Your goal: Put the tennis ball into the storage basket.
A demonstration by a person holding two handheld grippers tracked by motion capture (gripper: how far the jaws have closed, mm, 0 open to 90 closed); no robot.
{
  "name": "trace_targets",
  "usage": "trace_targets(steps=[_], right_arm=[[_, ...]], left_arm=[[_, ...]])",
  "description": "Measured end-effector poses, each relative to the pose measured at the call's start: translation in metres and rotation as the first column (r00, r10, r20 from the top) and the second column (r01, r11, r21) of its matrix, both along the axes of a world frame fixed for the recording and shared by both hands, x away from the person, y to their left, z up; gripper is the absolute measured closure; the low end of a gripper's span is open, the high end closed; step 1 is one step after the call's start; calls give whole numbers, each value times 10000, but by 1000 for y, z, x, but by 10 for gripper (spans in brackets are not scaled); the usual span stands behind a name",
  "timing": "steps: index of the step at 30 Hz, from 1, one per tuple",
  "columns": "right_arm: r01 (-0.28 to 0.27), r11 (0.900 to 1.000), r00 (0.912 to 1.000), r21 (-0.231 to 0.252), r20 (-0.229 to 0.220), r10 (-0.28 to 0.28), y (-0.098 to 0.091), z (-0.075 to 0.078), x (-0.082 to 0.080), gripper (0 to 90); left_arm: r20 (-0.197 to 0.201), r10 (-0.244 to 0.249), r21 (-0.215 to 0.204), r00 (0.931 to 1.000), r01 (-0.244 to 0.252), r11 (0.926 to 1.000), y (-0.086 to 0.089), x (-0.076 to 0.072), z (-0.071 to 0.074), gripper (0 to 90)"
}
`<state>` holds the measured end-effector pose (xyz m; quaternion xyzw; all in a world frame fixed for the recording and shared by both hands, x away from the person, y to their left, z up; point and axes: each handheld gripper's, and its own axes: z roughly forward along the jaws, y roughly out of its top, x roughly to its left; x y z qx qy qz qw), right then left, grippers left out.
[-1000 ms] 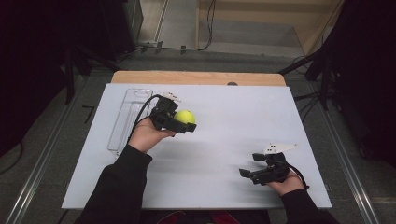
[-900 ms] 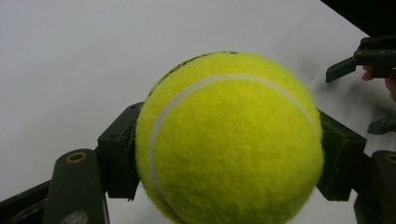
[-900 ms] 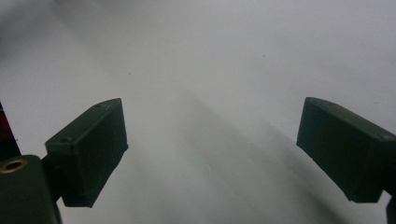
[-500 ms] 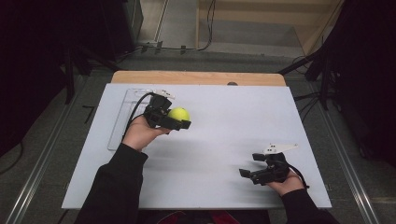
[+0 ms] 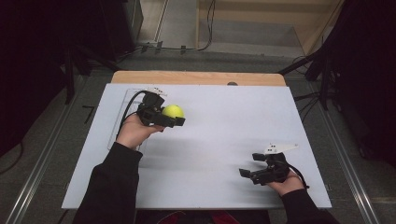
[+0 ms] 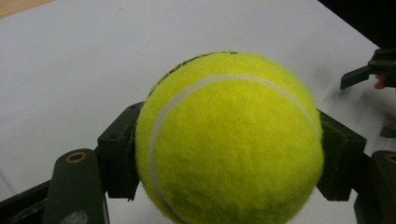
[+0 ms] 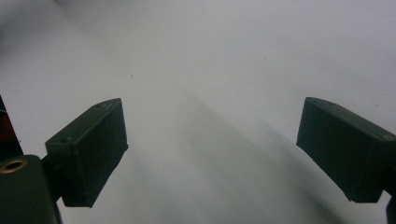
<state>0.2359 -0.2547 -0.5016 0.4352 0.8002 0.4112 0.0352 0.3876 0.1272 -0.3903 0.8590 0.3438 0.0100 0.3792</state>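
Observation:
A yellow tennis ball point(image 5: 172, 111) is pinched between the black jaws of my left gripper point(image 5: 173, 117), which hovers over the left part of the white table top point(image 5: 224, 116). Seen from the left gripper view, the ball point(image 6: 229, 140) bulges between the two pads point(image 6: 119, 161), pressed from both sides. My right gripper point(image 5: 250, 164) rests low near the front right of the table, jaws wide apart. Nothing but bare white surface lies between its jaws point(image 7: 212, 154) in the right gripper view. The right gripper point(image 6: 373, 70) also shows far off in the left gripper view.
A clear plastic tray point(image 5: 120, 122) lies on the table's left side, partly under my left hand. A wooden strip point(image 5: 196, 77) borders the far edge. Dark stands and cables surround the table on the floor.
My left hand has carried the ball leftward and a little toward the far side, closer to the clear tray. The right hand has stayed put.

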Motion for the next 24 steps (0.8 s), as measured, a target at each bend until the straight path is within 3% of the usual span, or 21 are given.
trace_targets(steps=[13,24], right_arm=[[7,10000,10000,-12,-6,-7,0,0,0,70],[33,10000,10000,-15,-10,-33,0,0,0,70]], left_arm=[[167,653,242,9977,-657,9975,20,4,4,258],[203,990,131,9949,-993,9950,36,6,8,258]])
